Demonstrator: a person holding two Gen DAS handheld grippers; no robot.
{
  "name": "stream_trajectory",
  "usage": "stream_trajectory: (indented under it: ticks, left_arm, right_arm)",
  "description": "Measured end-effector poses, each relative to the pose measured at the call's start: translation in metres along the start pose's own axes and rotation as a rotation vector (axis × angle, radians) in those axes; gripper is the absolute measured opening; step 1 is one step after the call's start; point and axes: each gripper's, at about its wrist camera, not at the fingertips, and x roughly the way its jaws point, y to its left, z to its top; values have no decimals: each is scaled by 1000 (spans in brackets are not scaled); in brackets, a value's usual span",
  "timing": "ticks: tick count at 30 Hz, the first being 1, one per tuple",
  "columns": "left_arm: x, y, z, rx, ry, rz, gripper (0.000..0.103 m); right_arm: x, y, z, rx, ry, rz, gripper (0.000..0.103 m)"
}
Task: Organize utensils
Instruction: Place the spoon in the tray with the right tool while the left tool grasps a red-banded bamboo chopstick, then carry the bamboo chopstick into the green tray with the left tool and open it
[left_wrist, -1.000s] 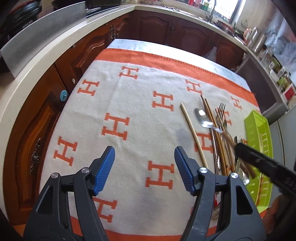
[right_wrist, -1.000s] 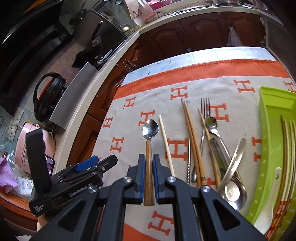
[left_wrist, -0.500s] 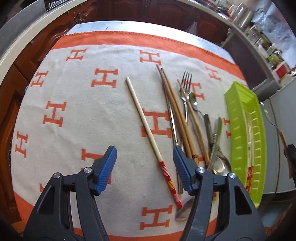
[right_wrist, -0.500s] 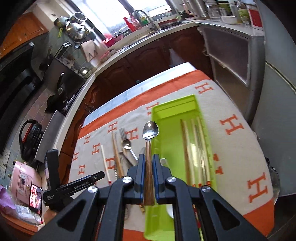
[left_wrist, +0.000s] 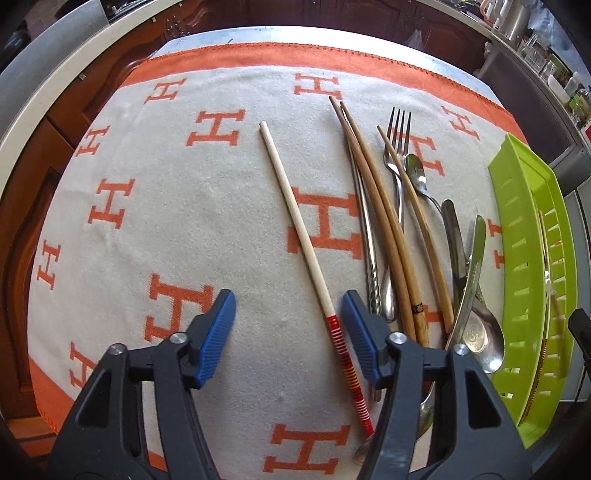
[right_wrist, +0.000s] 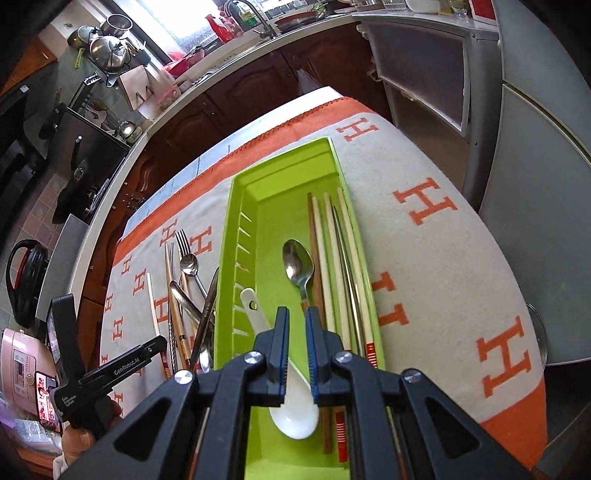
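Observation:
My left gripper (left_wrist: 288, 325) is open, low over the cloth, straddling the red-banded end of a pale chopstick (left_wrist: 299, 229). To its right lie brown chopsticks (left_wrist: 376, 206), a fork (left_wrist: 397, 147), spoons (left_wrist: 417, 173) and other metal utensils. My right gripper (right_wrist: 295, 339) is open a small gap above the green tray (right_wrist: 273, 177). A wooden-handled spoon (right_wrist: 298, 264) lies in the tray just past its fingertips, free of the jaws, beside a white ceramic spoon (right_wrist: 291, 402) and several chopsticks (right_wrist: 347, 258).
The orange-and-cream H-pattern cloth (left_wrist: 147, 206) covers the table. The green tray also shows in the left wrist view (left_wrist: 524, 236) at the cloth's right edge. Dark wood cabinets (left_wrist: 70, 99) and a counter surround the table. The left gripper shows in the right wrist view (right_wrist: 110, 369).
My right gripper carried the wooden-handled spoon from the cloth over the tray and opened, leaving it in the tray. My left gripper moved right and lower toward the pale chopstick.

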Motion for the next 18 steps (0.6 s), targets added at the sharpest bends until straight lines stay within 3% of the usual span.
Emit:
stream_trajectory:
  ticks: [1,4,11,18]
  left_arm:
    - [-1,0,-1,9,-12,-7,34]
    - [-3,-2,0,33,-20,-27,6]
    - [-11,3,-4,11,-9,-107,4]
    - [-63,-8,-6,53,-38,-214,4]
  right_arm:
    - [0,0,0,3,3,4,9]
    - [-2,-3,-3,14,5,13,9]
    - [-12,-7,-10,41,-2,25,9]
    - [-26,-13,-16,65,-26,29,9]
